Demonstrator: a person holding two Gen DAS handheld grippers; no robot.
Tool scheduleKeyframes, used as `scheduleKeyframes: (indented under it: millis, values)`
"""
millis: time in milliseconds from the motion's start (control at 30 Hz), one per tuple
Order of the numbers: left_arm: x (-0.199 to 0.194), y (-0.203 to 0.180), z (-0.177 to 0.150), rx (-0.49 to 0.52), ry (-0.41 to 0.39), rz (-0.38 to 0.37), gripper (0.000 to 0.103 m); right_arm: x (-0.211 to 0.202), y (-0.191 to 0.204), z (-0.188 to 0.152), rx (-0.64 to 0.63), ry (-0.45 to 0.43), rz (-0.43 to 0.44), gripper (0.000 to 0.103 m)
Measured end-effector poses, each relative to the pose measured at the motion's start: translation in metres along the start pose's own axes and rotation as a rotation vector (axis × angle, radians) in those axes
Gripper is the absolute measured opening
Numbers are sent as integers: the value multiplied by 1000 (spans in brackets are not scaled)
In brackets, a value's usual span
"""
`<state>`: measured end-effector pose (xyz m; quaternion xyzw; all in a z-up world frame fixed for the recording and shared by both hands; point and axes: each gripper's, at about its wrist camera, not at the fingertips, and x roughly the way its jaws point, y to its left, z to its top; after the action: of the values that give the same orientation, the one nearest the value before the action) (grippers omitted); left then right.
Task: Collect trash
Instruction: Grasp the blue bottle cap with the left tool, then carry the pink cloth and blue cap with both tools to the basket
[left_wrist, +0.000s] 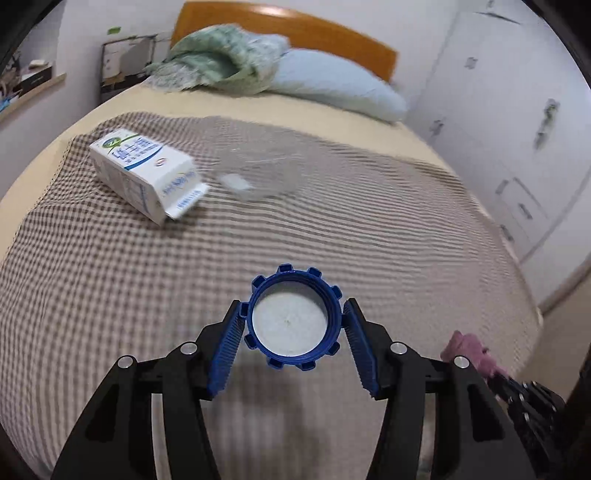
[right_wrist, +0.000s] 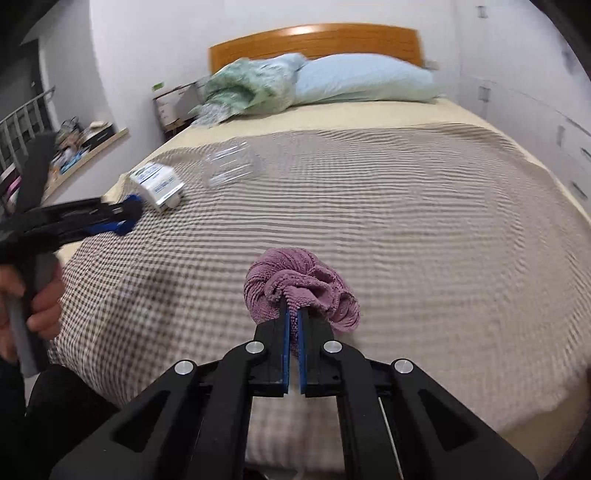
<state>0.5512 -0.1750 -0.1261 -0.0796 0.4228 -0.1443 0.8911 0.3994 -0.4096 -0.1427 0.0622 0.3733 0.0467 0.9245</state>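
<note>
The left gripper (left_wrist: 293, 332) is clamping a blue bottle cap (left_wrist: 295, 317) between its half-spread pads, holding it above the checked blanket (left_wrist: 110, 295) on the bed (right_wrist: 332, 114). The right gripper (right_wrist: 293, 321) is pinching a bunched purple cloth (right_wrist: 299, 280) with its jaws nearly together, also over the blanket. Farther back, a white milk carton (left_wrist: 144, 173) is lying on its side, just beside a blurred clear plastic container (left_wrist: 258, 173). Beyond them, a pale blue pillow (right_wrist: 365, 77) is resting against the wooden headboard (right_wrist: 317, 40).
</note>
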Motion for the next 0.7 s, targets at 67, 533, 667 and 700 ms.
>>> scheduleKeyframes:
  millis: [67,533,667,700]
  values:
    - [-22,-26,-18,33,-11,-32,53,-38,-19,-19,26,-26,-49,3]
    - [-18,-183,-178,282,278,-247,53,-129,-154,-228,301,162,-233,3]
    - [0,-200,-200,329,348,-223,53,-76,-181,-273,391,283,-169,3]
    - [5,-204,-204,345,362,-216,53,-62,-185,-279,404,305,-156,3]
